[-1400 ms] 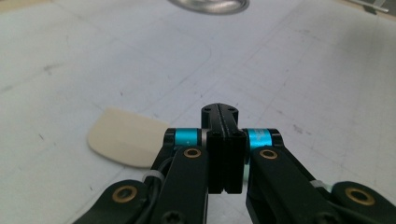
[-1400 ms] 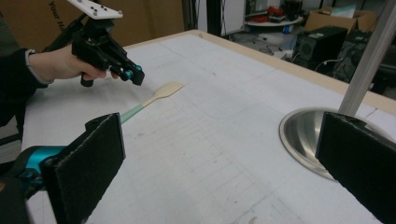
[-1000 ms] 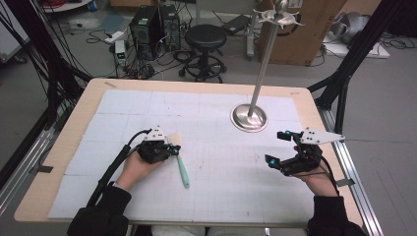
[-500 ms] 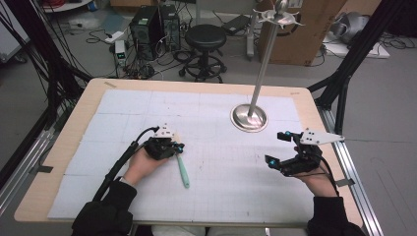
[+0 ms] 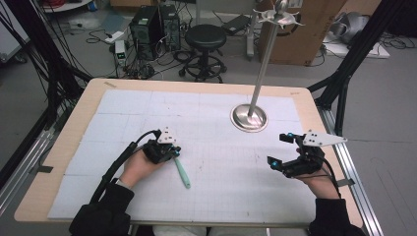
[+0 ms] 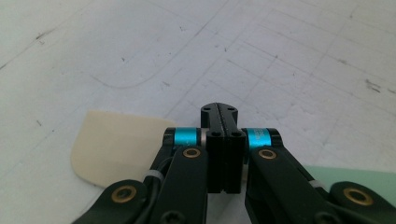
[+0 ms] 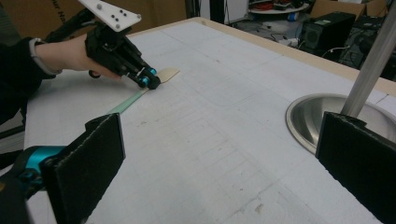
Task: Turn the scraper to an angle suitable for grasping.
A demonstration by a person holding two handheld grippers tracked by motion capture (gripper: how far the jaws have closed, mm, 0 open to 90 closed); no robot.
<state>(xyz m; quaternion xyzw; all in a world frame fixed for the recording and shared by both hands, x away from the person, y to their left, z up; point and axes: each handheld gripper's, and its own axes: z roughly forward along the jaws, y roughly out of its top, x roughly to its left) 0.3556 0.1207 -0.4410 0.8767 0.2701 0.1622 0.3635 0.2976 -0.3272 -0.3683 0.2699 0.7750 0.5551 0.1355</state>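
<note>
- At the left of the high view, the left gripper rests low on the white gridded mat, held in the person's left hand.
- Its own camera shows the two black jaws pressed flat together with nothing between them; they sit over the neck of a spatula, not around it.
- The spatula lies flat on the mat: a cream blade just left of the jaw tips in the left gripper view, and a pale green handle running back toward the person.
- To pick it up well, I judge the jaws must first spread, then straddle the thin neck or handle and close squarely (a flat tool on a flat mat slips easily, so the tips should go right down to the surface).
- Toward the right, a steel stand with a round base and tall pole rises from the mat, well apart from the spatula.
- At the far right, the right gripper is held with jaws spread wide and empty.
- No readable brand or label on the tools; printing on a cardboard box is too cropped to read.
</note>
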